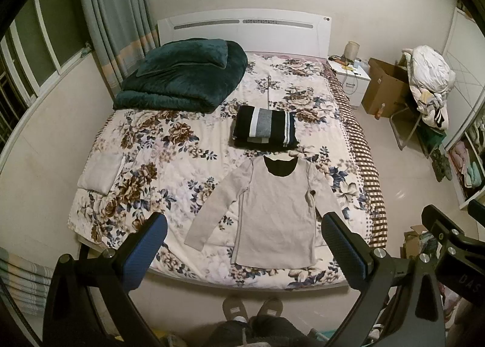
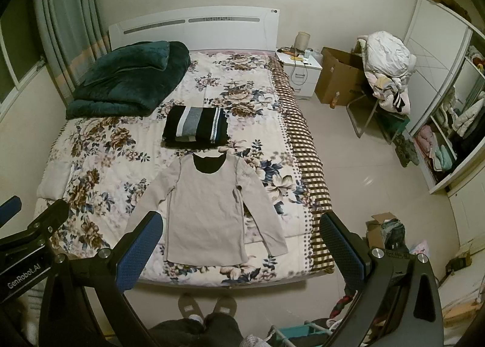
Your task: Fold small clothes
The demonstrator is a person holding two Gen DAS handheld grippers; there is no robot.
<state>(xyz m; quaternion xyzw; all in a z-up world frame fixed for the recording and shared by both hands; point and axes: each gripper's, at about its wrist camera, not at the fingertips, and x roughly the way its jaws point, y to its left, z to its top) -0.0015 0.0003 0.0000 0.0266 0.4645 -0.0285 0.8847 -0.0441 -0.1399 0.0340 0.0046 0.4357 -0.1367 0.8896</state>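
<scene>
a pale beige long-sleeved knit top with a dark neckline lies flat on the floral-printed bed cover, near the foot of the bed and a little toward its right side. its collar points to the white headboard and its hem sits close to the near edge, which looks like a deliberate layout: body smoothed, both sleeves angled outward and down, so each sleeve can be reached from the standing spot at the foot of the bed. just beyond the collar sits a folded dark striped garment with grey and white bands, apart from the top by a narrow strip of cover; it reads as a finished piece parked out of the working area. a dark green plush blanket is heaped at the far left by the headboard, well apart.

the left gripper and the right gripper both hover above the near edge, touching nothing. each has its blue-padded fingers spread wide apart and empty, a stance that suits coming down onto a sleeve or shoulder on either side.

the top itself looks thin and soft, mostly smooth with faint vertical side seams and a small crease near the right armpit. the left sleeve lies straight; the right sleeve is partly hidden behind a finger in the left view. folding of this piece does not appear to have begun.
</scene>
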